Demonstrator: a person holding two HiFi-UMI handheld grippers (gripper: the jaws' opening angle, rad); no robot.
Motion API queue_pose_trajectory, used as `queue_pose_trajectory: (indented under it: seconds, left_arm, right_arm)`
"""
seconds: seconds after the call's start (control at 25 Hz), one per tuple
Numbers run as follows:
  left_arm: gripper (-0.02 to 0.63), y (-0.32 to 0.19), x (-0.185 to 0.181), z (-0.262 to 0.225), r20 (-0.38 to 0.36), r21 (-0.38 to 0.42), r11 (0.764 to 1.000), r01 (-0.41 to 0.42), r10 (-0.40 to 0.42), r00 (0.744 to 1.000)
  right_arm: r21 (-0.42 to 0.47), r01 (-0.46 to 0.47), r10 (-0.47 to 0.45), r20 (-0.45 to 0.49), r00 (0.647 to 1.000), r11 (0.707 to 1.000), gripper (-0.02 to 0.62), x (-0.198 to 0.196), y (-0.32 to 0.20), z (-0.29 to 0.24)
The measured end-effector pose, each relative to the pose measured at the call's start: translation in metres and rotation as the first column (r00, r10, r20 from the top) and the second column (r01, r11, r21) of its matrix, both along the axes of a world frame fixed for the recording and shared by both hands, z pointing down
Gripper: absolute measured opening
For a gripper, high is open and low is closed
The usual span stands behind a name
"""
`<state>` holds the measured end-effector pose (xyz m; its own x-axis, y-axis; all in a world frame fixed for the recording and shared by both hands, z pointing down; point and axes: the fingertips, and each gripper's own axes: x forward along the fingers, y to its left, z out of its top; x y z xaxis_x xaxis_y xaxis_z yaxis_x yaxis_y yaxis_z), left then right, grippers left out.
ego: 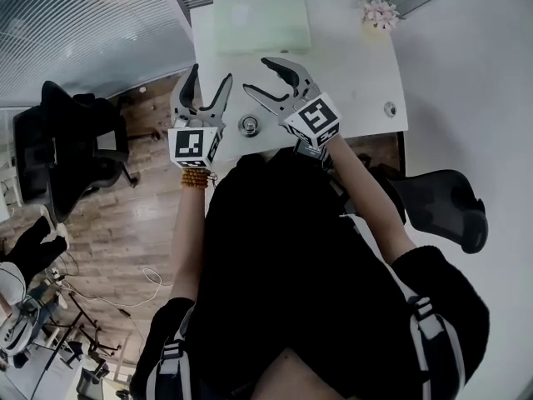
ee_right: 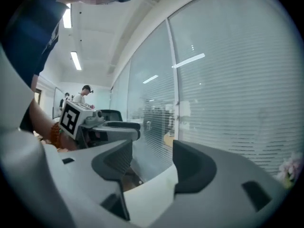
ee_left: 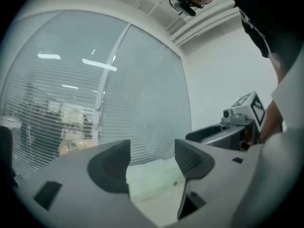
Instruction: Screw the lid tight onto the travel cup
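We note left gripper (ego: pixel 211 75) and right gripper (ego: pixel 255 74) both released, empty, held over white table (ego: pixel 358 65). Grasping not begun, we judge; next: descend to round metal piece (ego: pixel 248 125), probably the cup.

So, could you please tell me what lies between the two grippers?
The head view shows only bare white table between the left gripper and the right gripper, with a small round metal object nearer the person.

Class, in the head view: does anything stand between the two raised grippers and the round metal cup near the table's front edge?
Nothing visible does. The cup sits alone on bare table, between the left gripper and right gripper, both empty with jaws apart. The mat lies farther back.
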<state>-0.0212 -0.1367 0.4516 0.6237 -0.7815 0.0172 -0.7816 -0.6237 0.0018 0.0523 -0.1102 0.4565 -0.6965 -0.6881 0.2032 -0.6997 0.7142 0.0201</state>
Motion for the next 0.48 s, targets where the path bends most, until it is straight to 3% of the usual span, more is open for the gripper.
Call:
queue_pose_trajectory:
  seconds: [0.2, 0.48]
  left_arm:
    - [0.279, -0.008, 0.005, -0.020, 0.007, 0.039, 0.993, 0.107, -0.107, 0.994]
    - [0.224, 0.004, 0.012, -0.014, 0.005, 0.021, 0.991, 0.133, -0.133, 0.991]
  right_arm:
    - [0.063, -0.194, 0.191, 0.049, 0.980, 0.979, 0.243, 0.010, -0.007, -0.014]
    - [0.111, -0.274, 0.270, 0.054, 0.961, 0.955, 0.195, -0.001, 0.001, -0.017]
